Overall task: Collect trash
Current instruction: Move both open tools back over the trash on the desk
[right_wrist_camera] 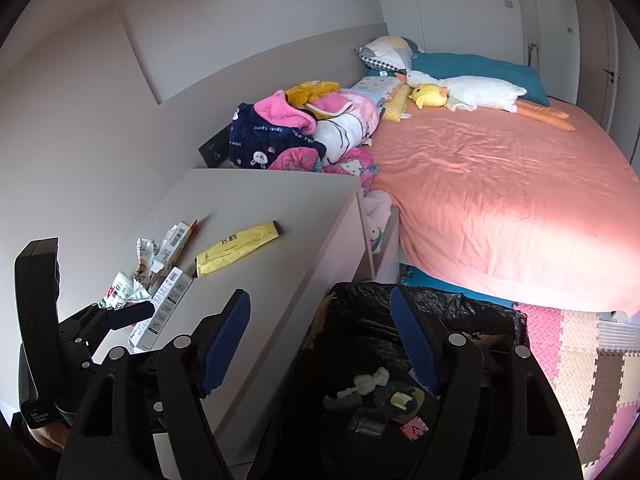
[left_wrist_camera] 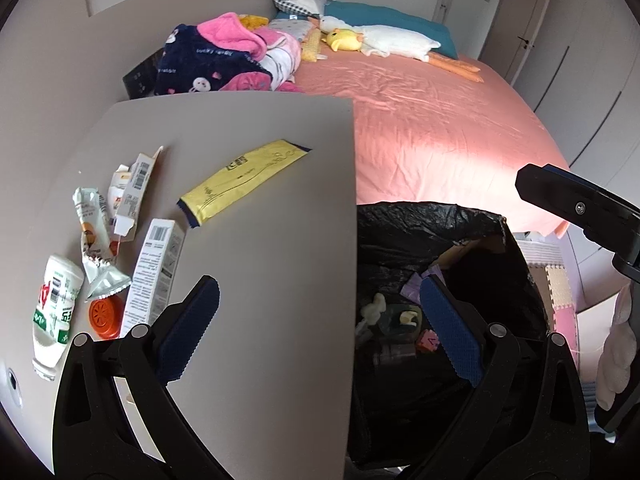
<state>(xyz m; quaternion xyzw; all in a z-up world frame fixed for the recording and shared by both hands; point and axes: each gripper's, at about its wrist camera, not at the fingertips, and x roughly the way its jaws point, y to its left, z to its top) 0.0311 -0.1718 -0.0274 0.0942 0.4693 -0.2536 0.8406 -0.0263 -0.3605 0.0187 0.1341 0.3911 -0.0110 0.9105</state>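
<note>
Left wrist view: the left tool [left_wrist_camera: 320,332] hangs with its 2 blue pads spread and nothing between them, straddling the edge where the grey surface [left_wrist_camera: 260,280] meets the black-lined trash bin [left_wrist_camera: 400,240]. The litter lies up and to the left of it on the surface: a yellow wrapper [left_wrist_camera: 244,182] nearest the bin, its long axis running diagonally from lower left to upper right; then a long white box [left_wrist_camera: 154,276], a crumpled foil packet [left_wrist_camera: 96,248], a torn carton [left_wrist_camera: 130,196], a white bottle [left_wrist_camera: 56,312] and an orange cap [left_wrist_camera: 106,316].

In the right wrist view the right tool [right_wrist_camera: 320,344] is likewise spread and empty, poised above the bin's mouth, with the left tool further left, beside the litter. By my reading the left tool is nearer, and the white box lies closest to its left pad.
</note>
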